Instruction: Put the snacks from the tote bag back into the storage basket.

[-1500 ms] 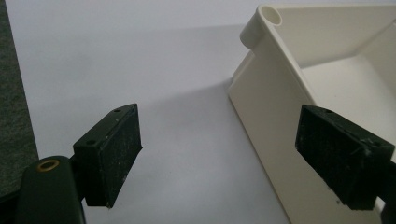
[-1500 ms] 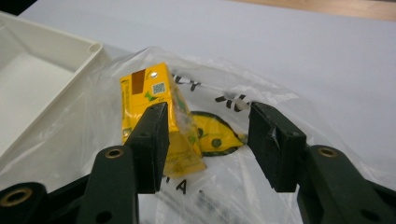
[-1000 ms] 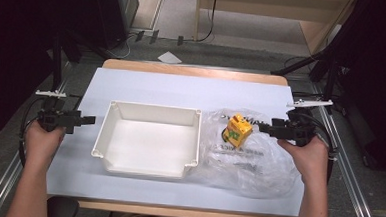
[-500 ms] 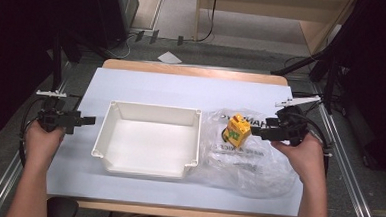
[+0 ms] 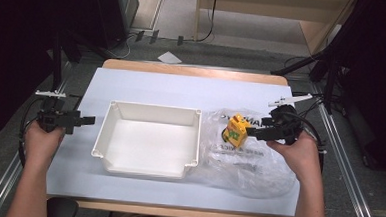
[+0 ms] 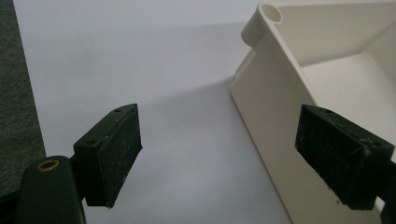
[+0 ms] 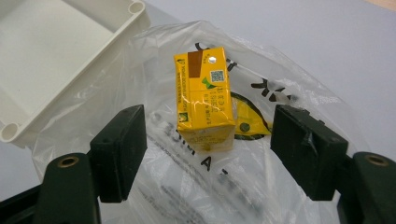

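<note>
Yellow carton [image 7: 204,102] upright on clear plastic bag [image 5: 248,159] beside white bin [image 5: 148,138], right tongs [image 7: 208,151] just spread wider, drawn back slightly, carton released; left tongs [image 6: 224,154] spread, empty, idle.

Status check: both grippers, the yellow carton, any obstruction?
Left gripper open, idle beside the white bin. Right gripper just opened, nothing between its fingers; yellow carton upright ahead on the plastic bag. Only crinkled bag film around it.
</note>
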`<state>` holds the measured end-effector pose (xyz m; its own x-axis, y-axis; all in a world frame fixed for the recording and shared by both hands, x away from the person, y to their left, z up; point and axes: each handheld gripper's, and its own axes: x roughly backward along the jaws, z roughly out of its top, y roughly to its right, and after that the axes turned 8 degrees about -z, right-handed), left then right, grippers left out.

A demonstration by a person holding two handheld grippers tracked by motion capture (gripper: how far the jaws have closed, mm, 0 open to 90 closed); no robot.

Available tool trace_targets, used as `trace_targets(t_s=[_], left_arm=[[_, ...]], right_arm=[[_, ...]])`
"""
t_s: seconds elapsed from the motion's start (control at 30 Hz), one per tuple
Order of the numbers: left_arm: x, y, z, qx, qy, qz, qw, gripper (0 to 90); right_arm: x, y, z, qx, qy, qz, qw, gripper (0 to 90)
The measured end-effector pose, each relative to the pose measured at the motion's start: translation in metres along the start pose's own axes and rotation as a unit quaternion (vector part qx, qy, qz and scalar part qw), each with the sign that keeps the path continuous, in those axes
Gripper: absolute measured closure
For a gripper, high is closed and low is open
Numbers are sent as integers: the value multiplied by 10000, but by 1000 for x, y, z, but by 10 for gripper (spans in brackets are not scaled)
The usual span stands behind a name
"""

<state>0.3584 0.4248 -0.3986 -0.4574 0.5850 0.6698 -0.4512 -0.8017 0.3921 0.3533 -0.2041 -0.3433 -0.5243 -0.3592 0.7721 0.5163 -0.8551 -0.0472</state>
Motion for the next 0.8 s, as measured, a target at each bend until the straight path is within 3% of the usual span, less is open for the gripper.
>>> trace_targets(t_s=[0.33, 0.5, 0.8], left_arm=[[-1, 2, 0, -46, 71, 28, 10000, 152], [1, 3, 0, -76, 133, 47, 9999, 152], [-2, 3, 0, -86, 64, 52, 9999, 152]], right_arm=[[-6, -5, 5, 98, -74, 63, 9999, 273], [-11, -6, 5, 159, -173, -49, 9997, 269], [-21, -12, 8, 242, -267, 15, 9993, 262]])
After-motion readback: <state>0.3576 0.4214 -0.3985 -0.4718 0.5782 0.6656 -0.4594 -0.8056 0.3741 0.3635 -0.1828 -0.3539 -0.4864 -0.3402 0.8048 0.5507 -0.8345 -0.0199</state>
